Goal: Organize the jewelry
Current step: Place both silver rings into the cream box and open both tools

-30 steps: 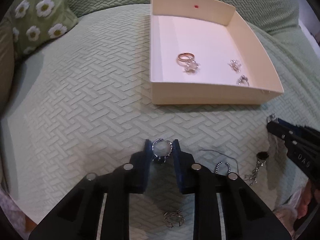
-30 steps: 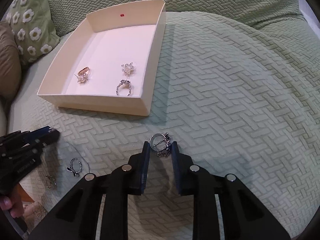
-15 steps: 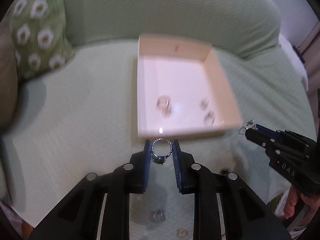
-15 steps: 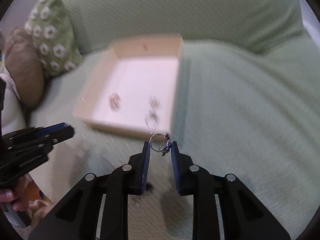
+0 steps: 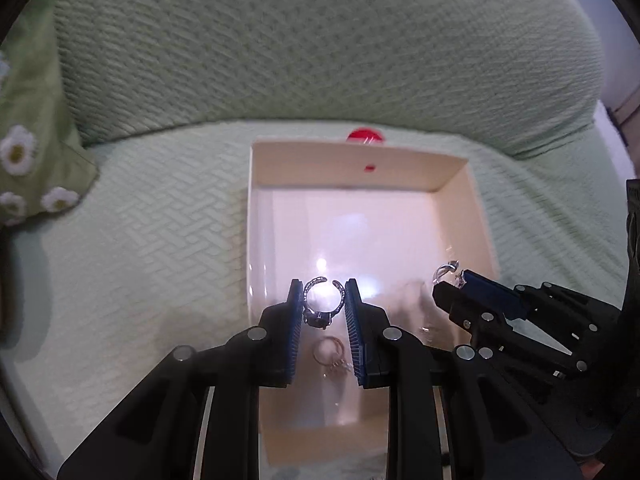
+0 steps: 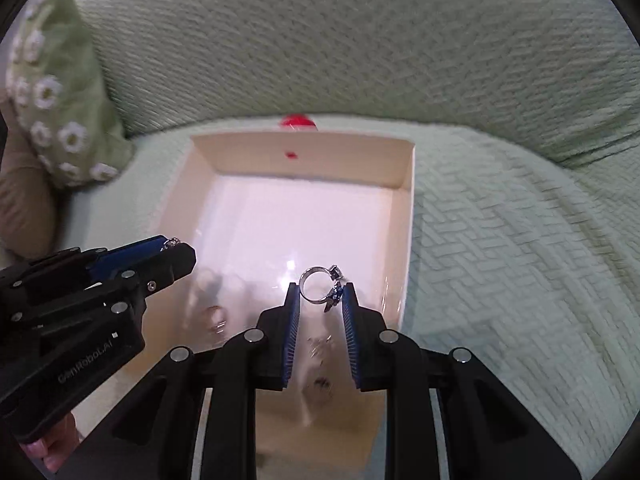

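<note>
A cream open box (image 5: 360, 160) (image 6: 304, 148) sits on the green bedspread. My left gripper (image 5: 323, 292) is shut on an open silver ring (image 5: 322, 304) and holds it above the box's near half. My right gripper (image 6: 320, 294) is shut on a silver ring with a small ornament (image 6: 320, 288), also above the box; it shows in the left wrist view (image 5: 450, 276) to the right. A gold ring (image 5: 328, 350) lies on the box floor under the left gripper. Blurred jewelry (image 6: 320, 344) lies under the right gripper.
A green daisy-print cushion (image 5: 24, 152) (image 6: 60, 100) lies at the left. A green backrest (image 5: 320, 40) rises behind the box. A red round thing (image 5: 365, 136) peeks over the box's far wall. A brown cushion (image 6: 20, 208) is at far left.
Both grippers have risen from the bedspread with their rings and moved forward over the box, closer to each other. The loose jewelry on the bedspread is out of view.
</note>
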The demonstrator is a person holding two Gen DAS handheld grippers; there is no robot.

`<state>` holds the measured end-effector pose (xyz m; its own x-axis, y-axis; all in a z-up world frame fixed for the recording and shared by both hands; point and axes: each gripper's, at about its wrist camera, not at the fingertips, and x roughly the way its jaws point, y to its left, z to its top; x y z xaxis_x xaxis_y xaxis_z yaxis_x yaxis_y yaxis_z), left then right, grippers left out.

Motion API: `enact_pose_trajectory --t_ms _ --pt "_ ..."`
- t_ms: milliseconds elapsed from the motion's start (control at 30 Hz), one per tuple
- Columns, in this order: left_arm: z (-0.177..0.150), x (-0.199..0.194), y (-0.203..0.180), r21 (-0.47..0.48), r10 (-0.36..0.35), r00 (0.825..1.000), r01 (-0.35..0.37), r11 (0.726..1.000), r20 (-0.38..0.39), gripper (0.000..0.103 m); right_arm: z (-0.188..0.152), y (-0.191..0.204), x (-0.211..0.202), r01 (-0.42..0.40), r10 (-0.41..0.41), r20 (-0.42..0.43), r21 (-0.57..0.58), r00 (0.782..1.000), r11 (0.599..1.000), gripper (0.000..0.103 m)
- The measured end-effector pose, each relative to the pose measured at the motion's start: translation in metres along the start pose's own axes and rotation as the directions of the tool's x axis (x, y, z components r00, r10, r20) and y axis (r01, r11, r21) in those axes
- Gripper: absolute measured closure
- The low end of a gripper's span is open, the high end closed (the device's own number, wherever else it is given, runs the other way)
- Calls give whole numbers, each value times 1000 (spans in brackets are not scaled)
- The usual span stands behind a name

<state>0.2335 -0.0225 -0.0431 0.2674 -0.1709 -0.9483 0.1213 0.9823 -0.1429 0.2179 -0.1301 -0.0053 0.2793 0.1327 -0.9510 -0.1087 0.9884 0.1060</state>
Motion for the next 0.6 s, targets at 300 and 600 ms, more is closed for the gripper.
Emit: enact_pose_trajectory --t_ms 300,600 --pt "-4 30 -7 47 33 999 -32 998 -25 83 2 4 16 1 -1 -5 -39 1000 999 81" --pt "-5 18 -16 36 14 1000 -14 999 -5 76 -7 -9 4 -41 41 -14 -15 999 999 73"
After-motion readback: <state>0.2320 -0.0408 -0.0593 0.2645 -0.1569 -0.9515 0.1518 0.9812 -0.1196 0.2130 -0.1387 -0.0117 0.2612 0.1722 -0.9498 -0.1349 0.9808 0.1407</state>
